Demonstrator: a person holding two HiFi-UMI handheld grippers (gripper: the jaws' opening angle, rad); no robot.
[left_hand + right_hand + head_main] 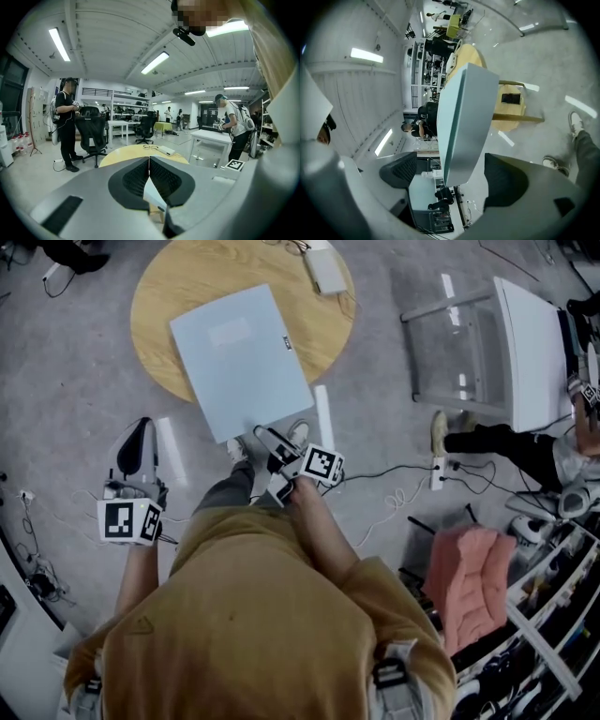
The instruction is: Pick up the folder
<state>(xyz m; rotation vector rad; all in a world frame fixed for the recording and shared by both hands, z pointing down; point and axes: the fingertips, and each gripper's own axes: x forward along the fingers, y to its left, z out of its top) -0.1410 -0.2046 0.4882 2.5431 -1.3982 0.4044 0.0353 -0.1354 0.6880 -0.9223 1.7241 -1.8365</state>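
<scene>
— Entry one, far left: what are we listing?

— The left tongs (139, 432), hanging well apart from the counter (159, 296). We are holding their pads pressed together on nothing.

— Entry two?

— The folder (242, 362), lying flat on the round counter with its near end jutting out past the rim. We are judging it light, stiff enough to stay flat under a one-end hold, and smooth-skinned, so liable to be slipping. It is not looking fragile. We are favouring the overhanging end as the place to pinch, well in from the corner.

— Entry three?

— The right tongs (278, 439), lying turned on their side and gaping wide, straddling that overhanging edge. The pads are not pressing on it.

— What are we failing to make out?

— Whether anything is filling the folder, hence its true weight, and which edge is the spine. The small dark mark on its cover is reading only as a smudge. From above, the tongs are covering the near corner. A small white box (325, 270) is sitting at the far rim, unidentified.
</scene>
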